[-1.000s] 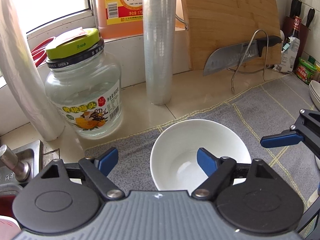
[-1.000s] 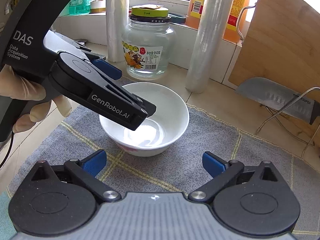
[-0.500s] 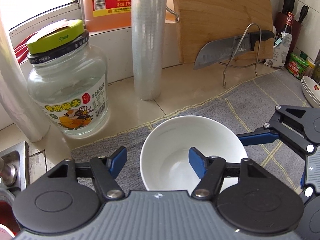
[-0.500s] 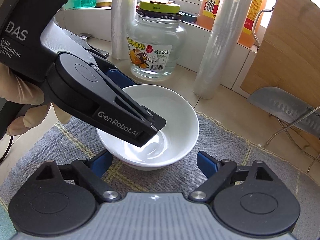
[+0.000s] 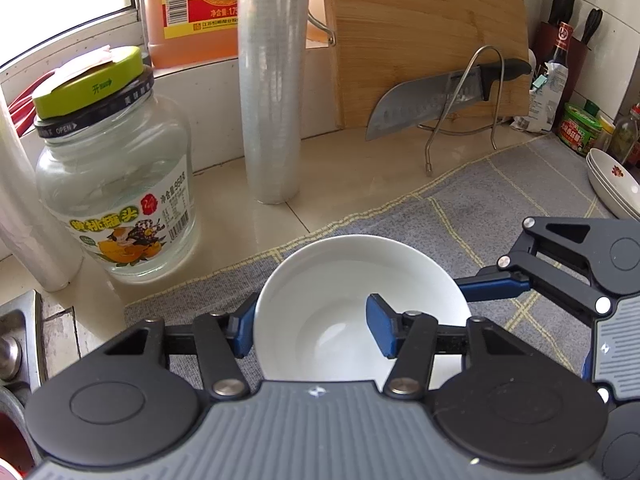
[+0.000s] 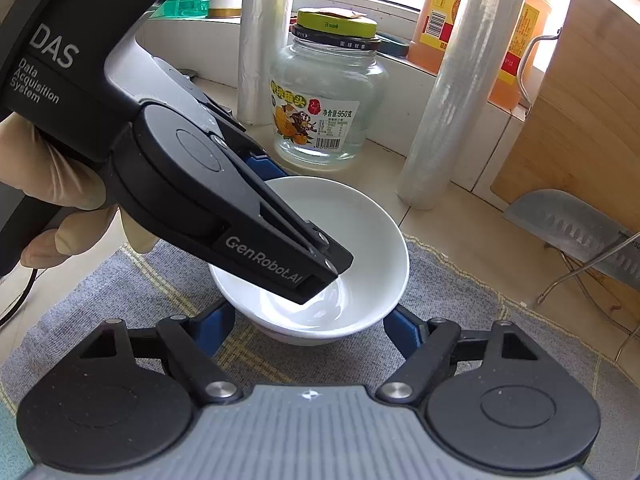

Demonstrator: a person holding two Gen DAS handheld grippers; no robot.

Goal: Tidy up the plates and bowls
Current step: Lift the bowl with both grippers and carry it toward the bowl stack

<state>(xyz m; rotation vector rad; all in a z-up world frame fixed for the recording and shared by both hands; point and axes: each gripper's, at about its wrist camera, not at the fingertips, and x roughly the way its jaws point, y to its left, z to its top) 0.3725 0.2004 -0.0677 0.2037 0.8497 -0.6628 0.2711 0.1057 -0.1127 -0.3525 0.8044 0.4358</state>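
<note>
A beige kitchen counter (image 5: 360, 184) carries a grey checked mat (image 5: 500, 208), and on it stands a white bowl (image 5: 352, 280). Behind it stand a glass jar (image 5: 116, 184) and a roll of film (image 5: 272, 92). The left tongs (image 5: 312, 330) are clenched on the bowl's near-left rim, one pad inside and one outside. The right tongs (image 6: 308, 326) are closing around the bowl, pads at its outer sides; whether they press on it cannot be told. More white dishes (image 5: 612, 184) are stacked at the mat's far right.
</note>
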